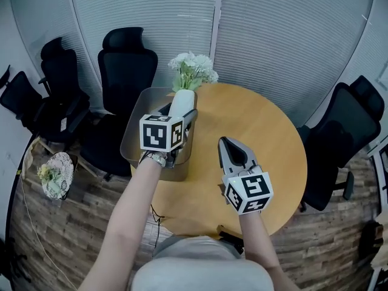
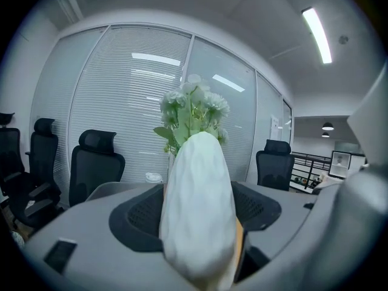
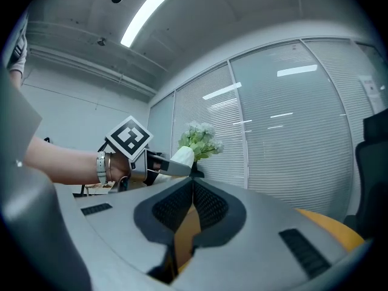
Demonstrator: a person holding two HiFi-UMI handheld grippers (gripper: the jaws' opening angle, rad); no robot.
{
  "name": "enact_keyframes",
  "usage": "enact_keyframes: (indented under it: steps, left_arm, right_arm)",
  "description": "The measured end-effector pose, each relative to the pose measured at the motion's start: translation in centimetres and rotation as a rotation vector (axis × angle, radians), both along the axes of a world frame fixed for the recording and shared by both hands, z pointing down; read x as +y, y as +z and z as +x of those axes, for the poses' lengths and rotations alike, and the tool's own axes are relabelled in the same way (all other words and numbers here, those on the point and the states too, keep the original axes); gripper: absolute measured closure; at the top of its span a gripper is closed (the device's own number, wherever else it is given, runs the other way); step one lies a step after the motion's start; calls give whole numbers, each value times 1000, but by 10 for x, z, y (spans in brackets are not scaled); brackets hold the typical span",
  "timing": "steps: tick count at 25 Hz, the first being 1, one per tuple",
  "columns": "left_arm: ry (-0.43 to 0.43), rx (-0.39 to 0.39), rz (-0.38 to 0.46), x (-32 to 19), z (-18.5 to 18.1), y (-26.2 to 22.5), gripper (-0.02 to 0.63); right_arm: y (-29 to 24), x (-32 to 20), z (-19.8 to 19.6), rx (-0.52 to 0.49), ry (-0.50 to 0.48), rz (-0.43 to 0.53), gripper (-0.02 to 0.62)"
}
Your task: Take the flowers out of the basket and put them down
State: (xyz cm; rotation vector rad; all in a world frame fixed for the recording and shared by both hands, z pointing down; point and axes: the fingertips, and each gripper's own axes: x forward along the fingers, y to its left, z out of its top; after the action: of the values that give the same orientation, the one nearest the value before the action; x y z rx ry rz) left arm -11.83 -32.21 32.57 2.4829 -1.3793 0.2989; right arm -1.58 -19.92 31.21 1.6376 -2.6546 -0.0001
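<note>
The left gripper is clamped on the white textured base of the flower bunch. In the left gripper view the two jaws stand apart, one on each side of the base, and press against it. White blossoms and green leaves project from the top of the base.

In the head view the bunch is held over the grey basket. It is tilted, with the blossoms toward the far side of the round wooden table. The basket sits at the left edge of the table. Whether the lower end of the base is inside the basket cannot be determined, because the gripper covers it.

The right gripper is over the table top, to the right of the basket and apart from it. In the right gripper view its jaws are together at the tips, with nothing between them. The same view shows the left gripper holding the bunch.

Black office chairs stand round the table, in front of a wall of glass panels with closed blinds. A small lace-edged posy lies on the wooden floor at left.
</note>
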Motion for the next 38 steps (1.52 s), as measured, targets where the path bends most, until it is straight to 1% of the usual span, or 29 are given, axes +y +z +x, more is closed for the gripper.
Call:
enact_keyframes:
  steps: [7, 13, 17, 20, 22, 25, 29, 32, 38]
  left_arm:
    - [60, 48, 49, 11, 30, -17, 257]
    - [108, 62, 88, 16, 48, -26, 256]
    - [157, 104, 110, 22, 71, -39, 257]
    - [212, 166, 116, 28, 90, -48, 256]
    - [242, 184, 126, 31, 101, -51, 257]
    - [274, 177, 132, 33, 117, -48, 256]
    - [310, 201, 123, 35, 135, -40, 256]
    - [336, 204, 124, 37, 148, -31, 256]
    - [360, 218, 123, 39, 168, -7, 256]
  right_arm:
    - [-5, 2, 12, 5, 18, 14, 571]
    - [-5, 3, 21, 9, 52, 16, 569]
    - [-9, 5, 35, 7, 77, 23, 569]
    - [-11, 6, 46, -7, 94, 27, 569]
    - [-11, 8, 53, -21, 103, 25, 569]
    - [-8, 8, 65, -16, 123, 21, 569]
    - [-7, 8, 77, -9, 147, 16, 569]
    - [-4, 11, 87, -10, 165, 7, 569]
    - [15, 19, 105, -8, 193, -34, 569]
